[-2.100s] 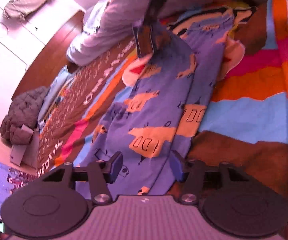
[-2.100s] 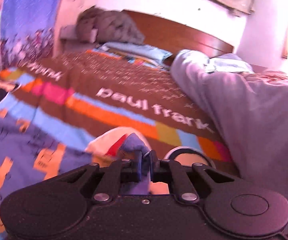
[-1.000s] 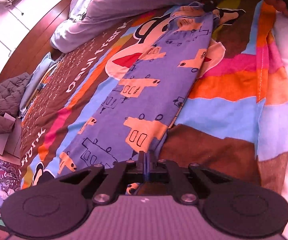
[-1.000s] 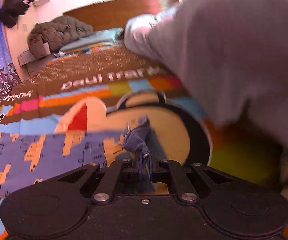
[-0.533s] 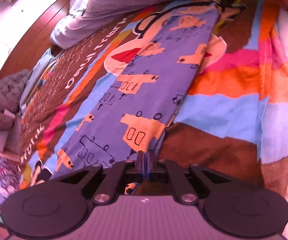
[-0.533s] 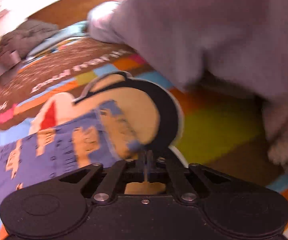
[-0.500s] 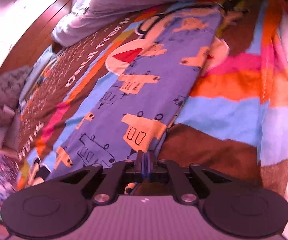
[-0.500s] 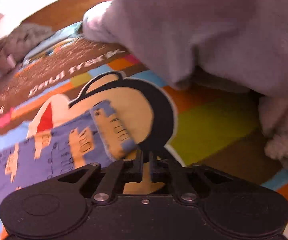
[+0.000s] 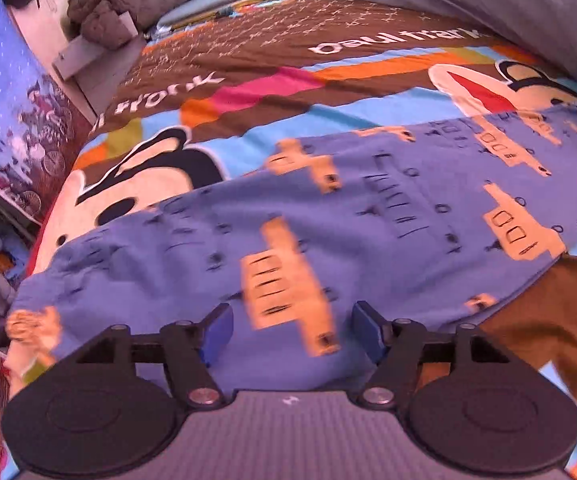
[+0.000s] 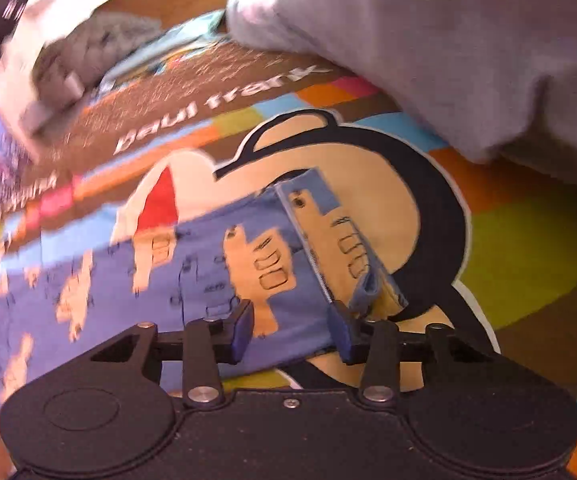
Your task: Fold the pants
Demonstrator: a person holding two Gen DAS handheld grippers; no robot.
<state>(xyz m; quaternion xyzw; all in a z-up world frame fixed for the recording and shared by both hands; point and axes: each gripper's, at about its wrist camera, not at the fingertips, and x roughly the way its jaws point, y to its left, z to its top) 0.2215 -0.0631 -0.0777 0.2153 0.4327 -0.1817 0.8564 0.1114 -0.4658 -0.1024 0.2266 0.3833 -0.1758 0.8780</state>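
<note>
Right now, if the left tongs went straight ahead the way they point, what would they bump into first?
Most likely the blue pants. The left tongs are open, and the cloth fills the gap right ahead of them. How far off it lies is hard to judge.

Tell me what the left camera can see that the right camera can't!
Only the left wrist view shows the wide middle of the blue pants, the bicycle poster and a second monkey face on the bedspread. Only the right wrist view shows the pants' turned-over end and the green patch. Both show open tongs, left and right, the brown "paul frank" bedspread and the grey duvet.
</note>
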